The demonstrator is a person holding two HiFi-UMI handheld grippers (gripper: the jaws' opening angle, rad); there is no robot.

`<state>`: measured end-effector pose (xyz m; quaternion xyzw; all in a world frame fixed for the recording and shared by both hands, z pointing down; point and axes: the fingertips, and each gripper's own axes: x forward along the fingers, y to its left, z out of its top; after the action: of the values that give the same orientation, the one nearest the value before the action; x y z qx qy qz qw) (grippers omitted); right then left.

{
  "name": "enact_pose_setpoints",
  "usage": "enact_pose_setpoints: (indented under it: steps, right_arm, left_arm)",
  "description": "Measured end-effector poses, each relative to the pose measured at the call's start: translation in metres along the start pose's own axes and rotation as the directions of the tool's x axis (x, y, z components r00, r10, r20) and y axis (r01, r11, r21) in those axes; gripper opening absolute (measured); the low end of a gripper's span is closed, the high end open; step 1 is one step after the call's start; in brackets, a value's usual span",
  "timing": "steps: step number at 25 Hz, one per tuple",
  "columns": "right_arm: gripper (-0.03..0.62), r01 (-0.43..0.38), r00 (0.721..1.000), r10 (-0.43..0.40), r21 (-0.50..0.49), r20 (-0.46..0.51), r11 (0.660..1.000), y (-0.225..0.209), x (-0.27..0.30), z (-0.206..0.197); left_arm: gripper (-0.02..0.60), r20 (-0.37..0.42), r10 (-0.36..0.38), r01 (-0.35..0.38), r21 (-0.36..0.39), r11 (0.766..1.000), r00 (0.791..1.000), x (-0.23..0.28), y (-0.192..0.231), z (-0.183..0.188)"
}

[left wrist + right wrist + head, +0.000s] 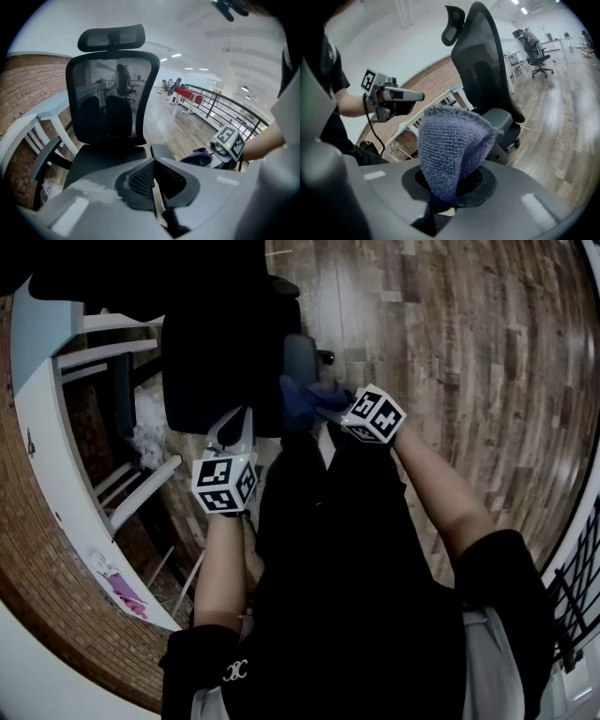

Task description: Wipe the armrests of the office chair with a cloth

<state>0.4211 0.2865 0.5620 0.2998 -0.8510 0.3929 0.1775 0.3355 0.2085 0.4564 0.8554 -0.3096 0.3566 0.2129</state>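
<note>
Cloth (452,150) sits bunched in the right gripper (451,190), jaws clamped on its fold, just beside the chair's (112,101) armrest (500,118), probably ready to start wiping; left gripper (153,183) hangs closed and empty before the seat (105,161)

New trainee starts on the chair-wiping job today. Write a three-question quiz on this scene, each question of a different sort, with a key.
1. Multiple choice: what holds the blue cloth? A) the left gripper B) the right gripper C) neither gripper.
2. True or false: the left gripper's fingers stand wide apart.
3. Fill in: the office chair has a mesh back topped by a ____.
Key: 1 B. 2 False: they are together, with nothing between them. 3 headrest.
</note>
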Motion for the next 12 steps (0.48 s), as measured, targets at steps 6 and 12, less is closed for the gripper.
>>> enact_pose_setpoints:
  steps: [6,12]
  right_arm:
    - [0.067,0.179,0.981,-0.176,-0.027,0.078,0.984,-0.024,-0.023,-0.049]
    - [0.066,0.318,0.941,-0.292,-0.155,0.171,0.935,-0.05,-0.015,-0.052]
  left_arm:
    - [0.006,-0.092,-0.095,0.102,0.071,0.992,0.991,0.017,-0.017,-0.011]
    - [0.006,-0.168,-0.092,0.119,0.154,0.981,0.981,0.035,-0.029,-0.023]
